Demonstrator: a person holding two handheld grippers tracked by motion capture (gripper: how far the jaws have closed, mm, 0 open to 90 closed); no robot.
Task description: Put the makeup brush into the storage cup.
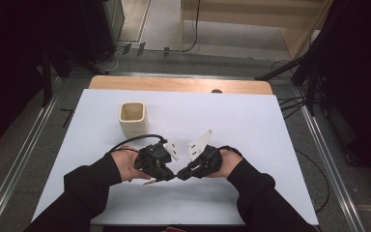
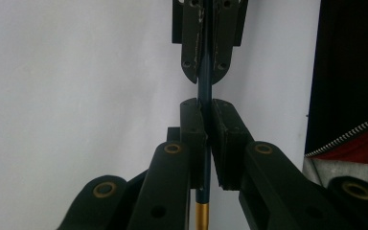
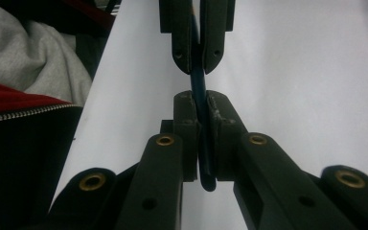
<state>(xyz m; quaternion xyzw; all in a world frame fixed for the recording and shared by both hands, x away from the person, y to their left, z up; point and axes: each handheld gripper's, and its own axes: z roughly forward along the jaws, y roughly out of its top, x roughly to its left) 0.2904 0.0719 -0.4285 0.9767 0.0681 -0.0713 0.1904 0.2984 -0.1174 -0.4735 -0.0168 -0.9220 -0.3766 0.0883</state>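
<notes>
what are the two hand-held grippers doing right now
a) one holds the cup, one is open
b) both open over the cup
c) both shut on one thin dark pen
c: both gripper views show the jaws of each hand-held gripper closed on the same pen, clear of the cup.

Bright even overhead light; close jaws blur.

Pen [image 2: 204, 96]: runs between the two grippers, clamped in both sets of jaws, tip to tip.
Left gripper [image 1: 166, 177]: left of the pen, jaws facing right.
Right gripper [image 1: 179, 176]: right of it, almost touching the left one.
Cup [image 1: 133, 117]: on the table [image 1: 251, 125], behind the left gripper, possibly empty.
</notes>
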